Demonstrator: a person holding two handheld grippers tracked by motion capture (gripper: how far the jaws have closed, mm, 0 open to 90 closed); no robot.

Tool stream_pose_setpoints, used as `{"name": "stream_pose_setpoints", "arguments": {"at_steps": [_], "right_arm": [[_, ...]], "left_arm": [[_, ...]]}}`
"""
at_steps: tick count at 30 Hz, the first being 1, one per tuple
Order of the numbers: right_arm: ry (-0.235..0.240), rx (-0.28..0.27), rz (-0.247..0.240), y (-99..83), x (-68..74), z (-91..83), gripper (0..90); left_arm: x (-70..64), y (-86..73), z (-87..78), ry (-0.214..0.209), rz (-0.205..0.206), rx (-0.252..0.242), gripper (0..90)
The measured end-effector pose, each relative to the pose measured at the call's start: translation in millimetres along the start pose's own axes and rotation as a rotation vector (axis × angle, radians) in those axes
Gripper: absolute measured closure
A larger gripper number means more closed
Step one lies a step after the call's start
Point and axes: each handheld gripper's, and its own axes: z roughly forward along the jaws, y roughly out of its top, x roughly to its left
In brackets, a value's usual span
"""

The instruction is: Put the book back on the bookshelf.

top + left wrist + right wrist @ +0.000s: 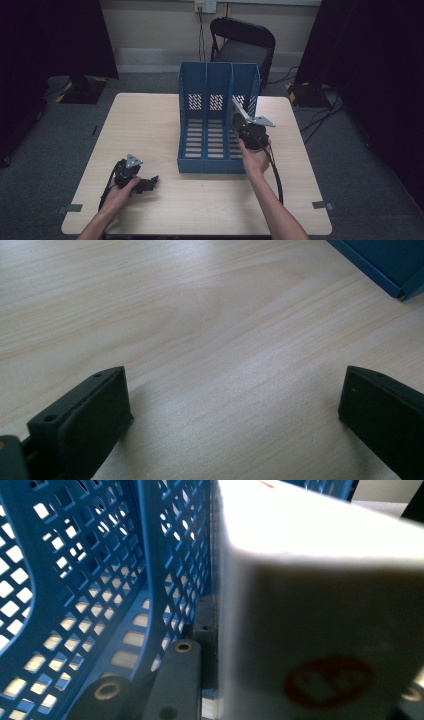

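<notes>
- Right hand-held gripper point(240, 114) at 3 o'clock, clamped on white box point(320, 605) inside rightmost slot of blue file rack point(218, 120).
- Left hand-held gripper point(150, 182) at 7 o'clock, jaws spread, resting on worktop point(150, 125).

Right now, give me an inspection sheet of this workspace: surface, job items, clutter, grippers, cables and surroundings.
Surface: light wooden table, tape marks near its front corners.
Job's things: blue three-slot file rack standing upright mid-table; a white box with a red round mark is held at the rack's right-hand slot.
Clutter: nothing seen.
Grippers: right gripper is shut on the white box at the rack; left gripper rests low on the table near the front left, jaws wide apart and holding nothing.
Cables: a black cable trails from the right gripper; more cables lie on the floor at right.
Surroundings: grey carpet, black folding chair behind the table, dark curtains on both sides.
</notes>
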Motion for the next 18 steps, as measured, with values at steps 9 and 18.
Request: {"name": "stream_pose_setpoints", "arguments": {"at_steps": [9, 18], "right_arm": [[-0.017, 0.023, 0.005, -0.2, -1.6, 4.1, 76.4], [-0.022, 0.064, -0.008, 0.4, -1.6, 9.2, 76.3]], "left_arm": [[-0.3, 0.1, 0.4, 0.000, -0.002, -0.003, 0.0], [-0.3, 0.1, 0.3, 0.001, -0.002, -0.002, 0.0]]}}
